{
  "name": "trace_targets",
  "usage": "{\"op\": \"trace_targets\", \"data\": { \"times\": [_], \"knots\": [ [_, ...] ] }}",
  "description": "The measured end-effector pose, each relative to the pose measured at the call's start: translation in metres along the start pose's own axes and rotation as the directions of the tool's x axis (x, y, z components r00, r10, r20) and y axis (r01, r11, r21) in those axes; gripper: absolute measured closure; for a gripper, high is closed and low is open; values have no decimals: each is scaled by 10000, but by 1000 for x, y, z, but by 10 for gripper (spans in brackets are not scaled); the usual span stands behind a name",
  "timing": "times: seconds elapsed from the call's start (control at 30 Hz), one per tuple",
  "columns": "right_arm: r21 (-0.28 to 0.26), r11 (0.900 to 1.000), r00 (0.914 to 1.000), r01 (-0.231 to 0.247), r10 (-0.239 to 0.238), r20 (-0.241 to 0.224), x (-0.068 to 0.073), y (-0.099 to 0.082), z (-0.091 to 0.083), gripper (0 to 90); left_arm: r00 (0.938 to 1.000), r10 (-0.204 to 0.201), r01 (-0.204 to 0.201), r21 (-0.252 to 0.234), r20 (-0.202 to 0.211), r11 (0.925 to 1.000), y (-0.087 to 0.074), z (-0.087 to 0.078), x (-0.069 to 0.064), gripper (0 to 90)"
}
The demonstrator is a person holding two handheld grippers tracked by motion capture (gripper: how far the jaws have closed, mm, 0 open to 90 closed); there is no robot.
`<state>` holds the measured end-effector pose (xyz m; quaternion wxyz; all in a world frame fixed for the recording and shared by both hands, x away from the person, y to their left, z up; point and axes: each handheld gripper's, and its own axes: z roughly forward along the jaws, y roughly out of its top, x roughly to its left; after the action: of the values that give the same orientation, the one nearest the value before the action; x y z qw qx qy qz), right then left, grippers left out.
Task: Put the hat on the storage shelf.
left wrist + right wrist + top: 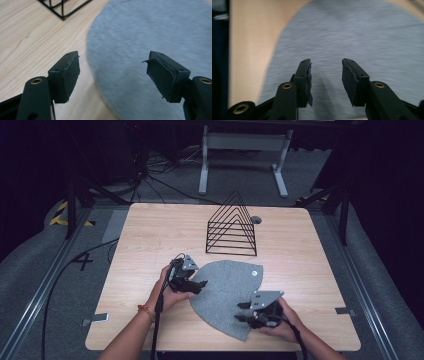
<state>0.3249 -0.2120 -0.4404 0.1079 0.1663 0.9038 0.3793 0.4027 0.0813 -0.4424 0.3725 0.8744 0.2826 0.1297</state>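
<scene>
A grey felt mat [227, 292] lies flat on the near half of the wooden table [145, 230], slightly right of centre. It is a rounded, roughly triangular piece whose long axis runs diagonally: its broad, blunter end with a small round tag points toward the far right, and it narrows toward the near edge, where its lower tip sits close to the person's right hand [282, 322]. Its curved left edge bulges toward the left gripper [196, 287], which hovers right at that border; in the left gripper view the jaws stand wide apart with nothing between them, one pad over bare wood and the other over the felt. The right gripper [242, 312] is at the mat's near right portion, and in the right gripper view its jaws are parted by a narrower gap, empty, with the grey felt spread beneath and ahead of them. Beyond the mat, toward the far side of the table, stands a black wire rack [231, 227] of nested triangular frames, apart from the felt, with a small round grommet [256, 220] just behind it.
</scene>
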Motion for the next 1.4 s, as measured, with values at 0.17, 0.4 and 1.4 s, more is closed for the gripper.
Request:
{"op": "trace_targets", "data": {
  "times": [0.17, 0.4, 1.4],
  "knots": [
    [-54, 9987, 9856, -498, 501, 1618, -51, 0, -18, 560, 9983, 130, -124, -106, 572, 9999, -7, -12, -29, 266],
    [502, 9897, 9404, -1338, 1108, 3215, -115, -3, -6, 543, 9948, 596, -634, 452, 822, 9970, -18, 0, -72, 306],
    [2224, 9580, 9821, -1810, 1639, 933, -36, -36, -31, 563, 9956, -870, 907, 1265, -343, 9878, -15, 17, 11, 180]
  ]
}}
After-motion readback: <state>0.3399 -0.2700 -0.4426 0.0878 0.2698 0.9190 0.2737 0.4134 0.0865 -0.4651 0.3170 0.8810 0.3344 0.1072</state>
